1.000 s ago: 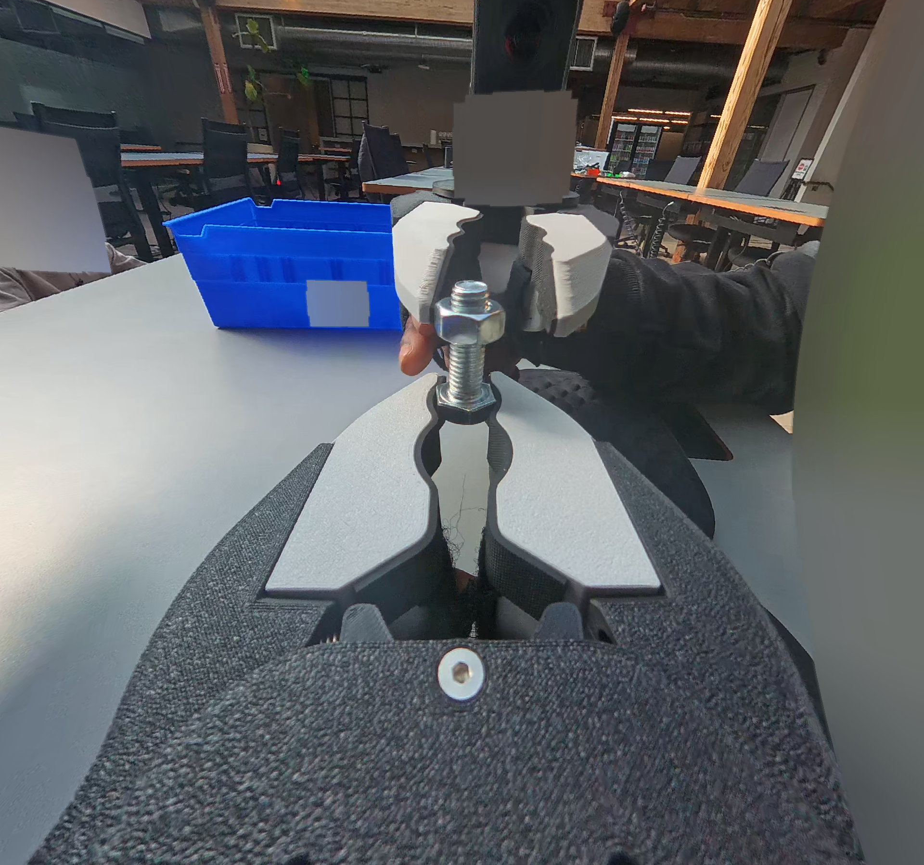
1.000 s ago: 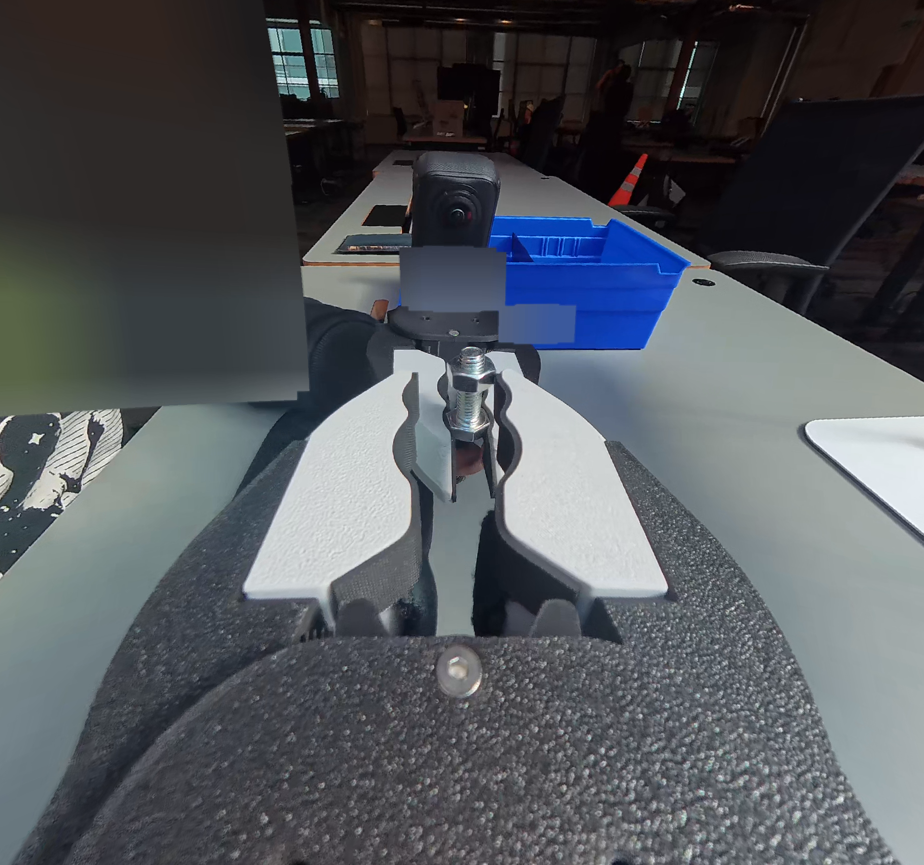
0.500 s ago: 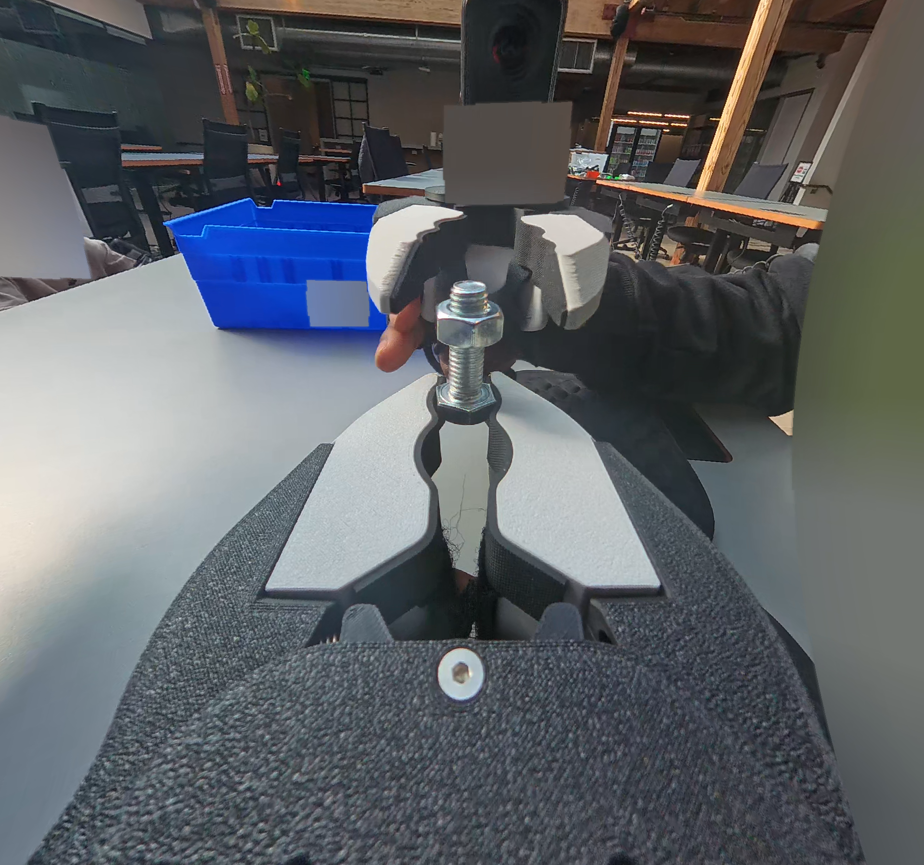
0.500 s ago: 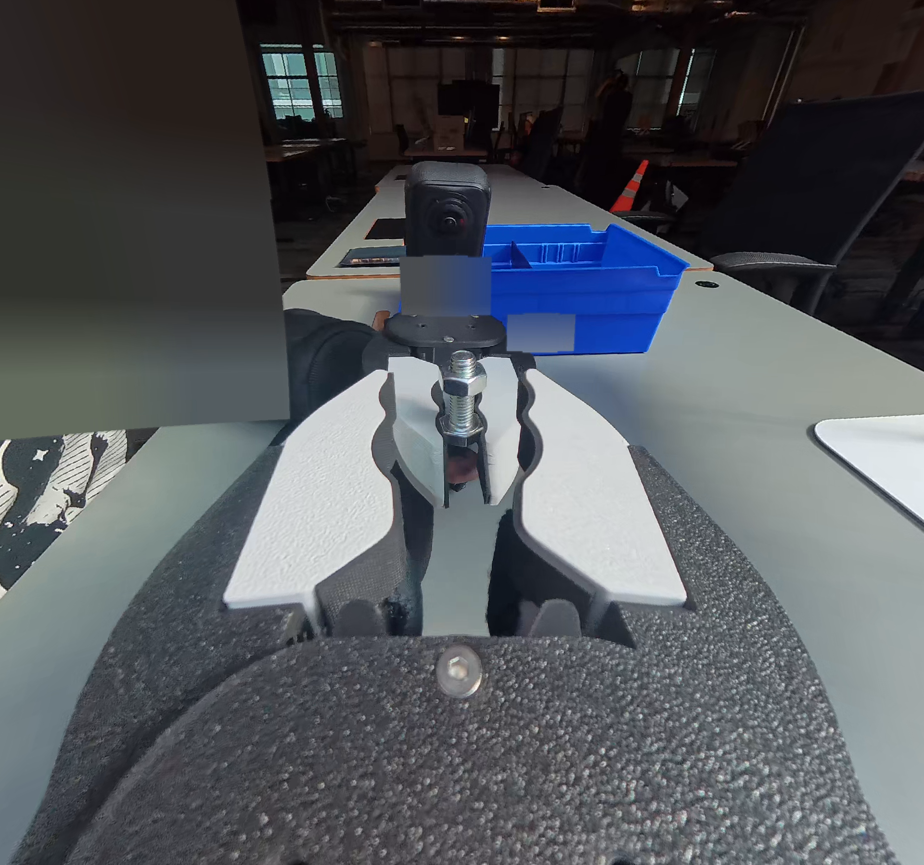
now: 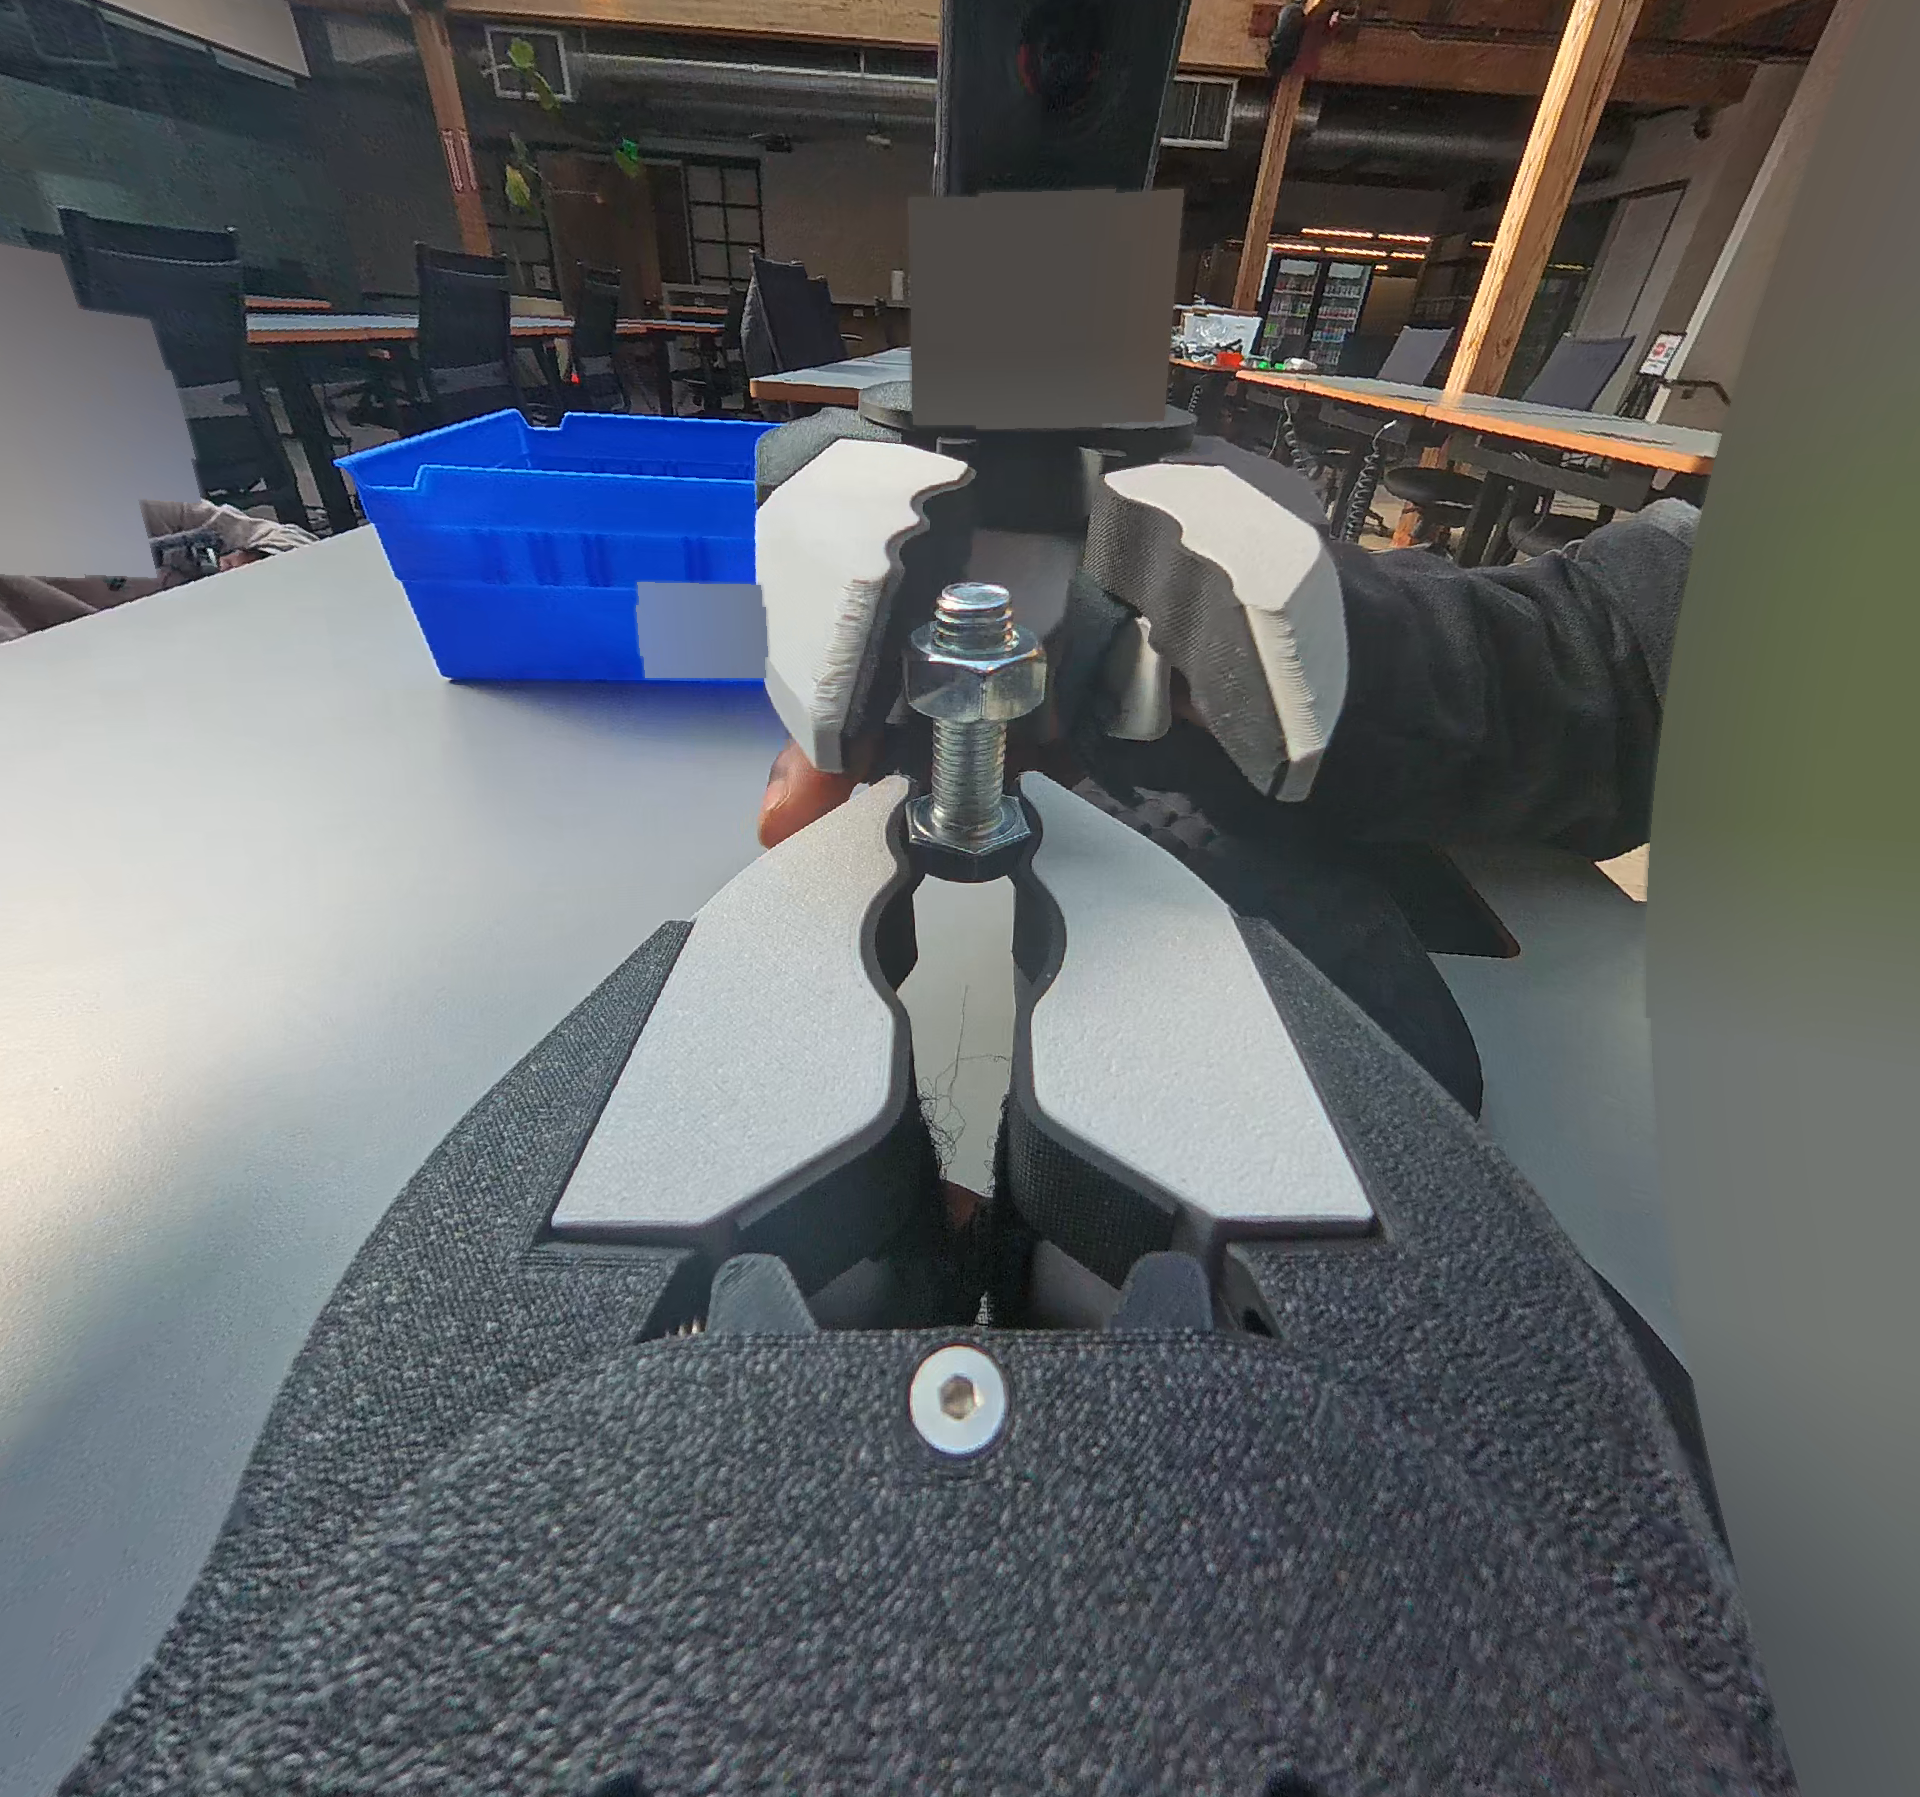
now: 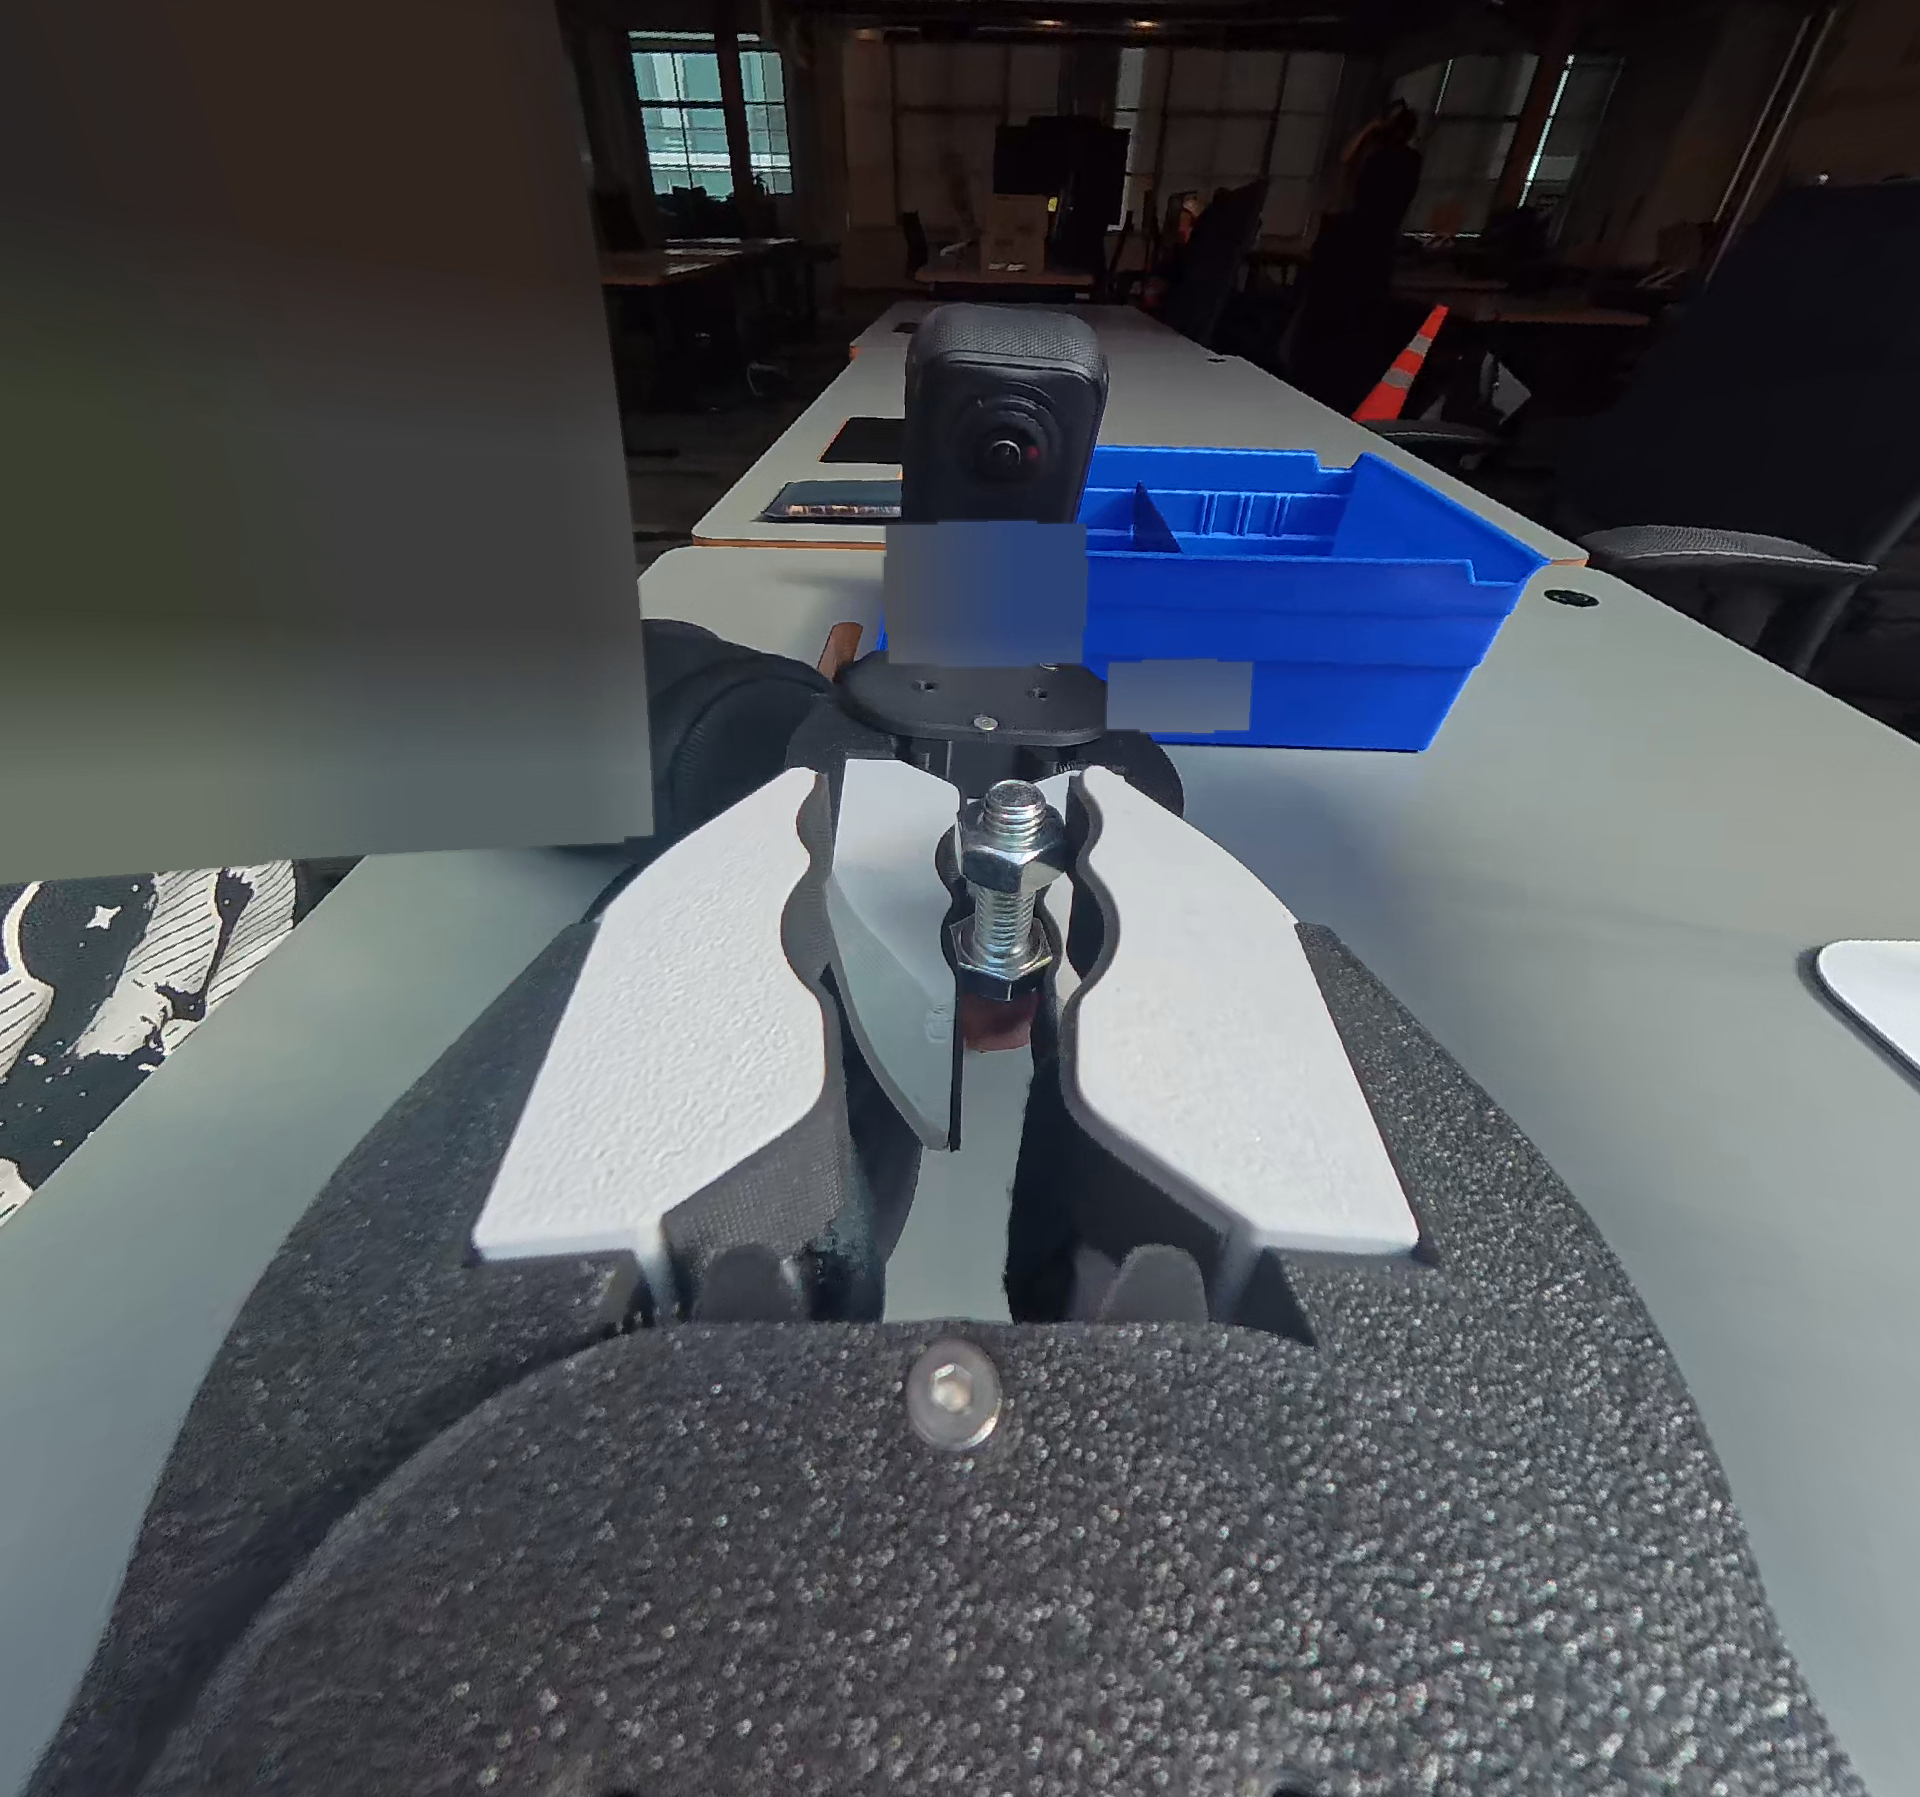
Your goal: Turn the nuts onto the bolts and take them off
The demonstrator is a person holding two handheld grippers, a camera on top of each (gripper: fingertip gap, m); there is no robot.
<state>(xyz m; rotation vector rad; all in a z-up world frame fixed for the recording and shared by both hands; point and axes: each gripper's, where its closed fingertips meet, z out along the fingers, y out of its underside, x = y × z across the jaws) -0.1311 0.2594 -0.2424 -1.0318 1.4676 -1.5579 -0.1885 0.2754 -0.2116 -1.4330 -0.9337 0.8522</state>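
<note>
A silver bolt stands upright with its threaded end up. My left gripper is shut on the bolt's hex head. A silver nut sits on the thread near the top. My right gripper faces the left one, with its jaws open on either side of the nut and not touching it. In the right wrist view the right gripper straddles the nut and the bolt. One finger of the left gripper shows between the right gripper's jaws. Both grippers are just above the grey table.
A blue plastic bin stands on the table beyond the grippers, also in the right wrist view. A white flat sheet lies at the right edge. A dark-sleeved arm holds the right gripper. Desks and chairs stand far behind. Spacing between my two grippers at the tips: around 6 centimeters.
My right gripper's jaws have opened wider around the nut and it has come a little closer. My left gripper still holds the bolt in place.
</note>
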